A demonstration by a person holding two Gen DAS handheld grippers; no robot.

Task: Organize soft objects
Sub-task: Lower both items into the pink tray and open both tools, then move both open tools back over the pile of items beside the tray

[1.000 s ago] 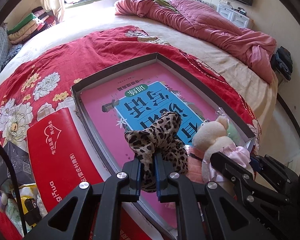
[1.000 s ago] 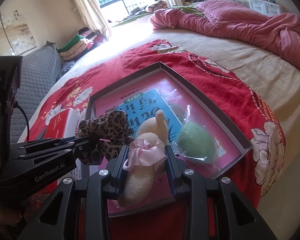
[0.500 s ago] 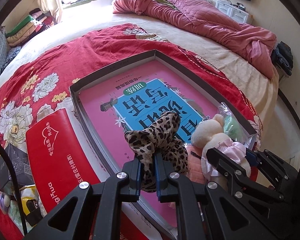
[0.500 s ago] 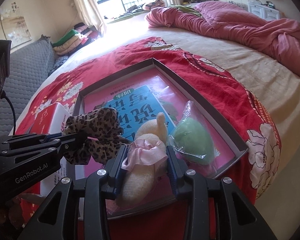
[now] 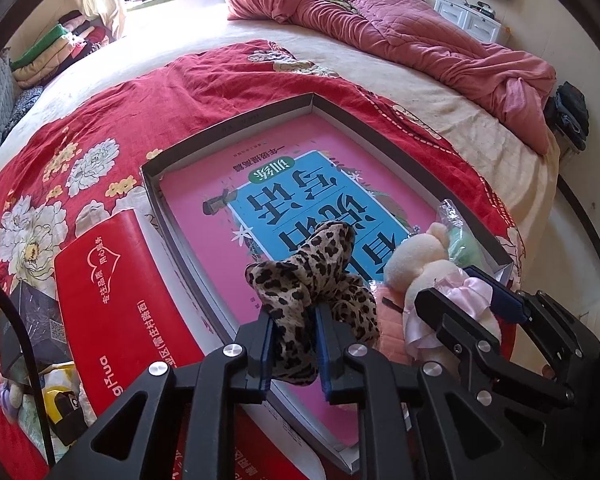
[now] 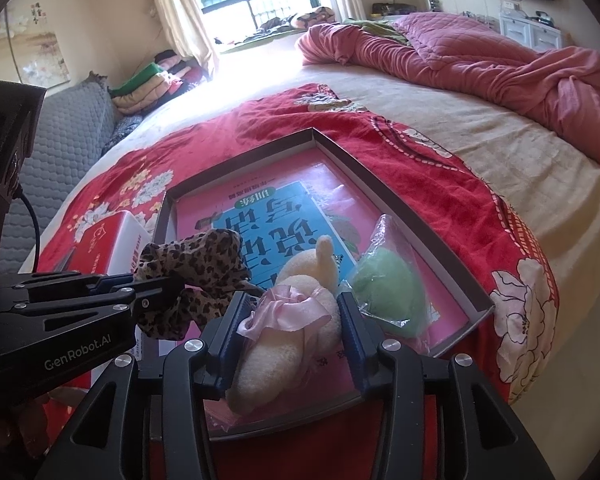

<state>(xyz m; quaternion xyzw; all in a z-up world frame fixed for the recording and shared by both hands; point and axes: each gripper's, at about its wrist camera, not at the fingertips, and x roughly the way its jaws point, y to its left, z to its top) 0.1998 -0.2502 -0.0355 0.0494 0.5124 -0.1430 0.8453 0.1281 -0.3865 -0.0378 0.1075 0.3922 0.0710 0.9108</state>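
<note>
A shallow grey tray lies on the red floral cloth with a pink and blue book flat inside it. My left gripper still pinches a leopard-print scrunchie above the tray's near side, and its jaws are opening. My right gripper straddles a cream plush toy with a pink bow that lies in the tray. Its jaws are opening and have eased off the toy's sides. A green sponge in a clear bag lies beside the toy.
A red box lies left of the tray, with a black box and a yellow item nearer me. A crumpled pink quilt covers the bed's far side. The bed edge drops off right of the tray. A grey sofa stands left.
The right jaws have spread wider around the plush toy. The left jaws have parted slightly on the scrunchie. Neither hand has shifted.
</note>
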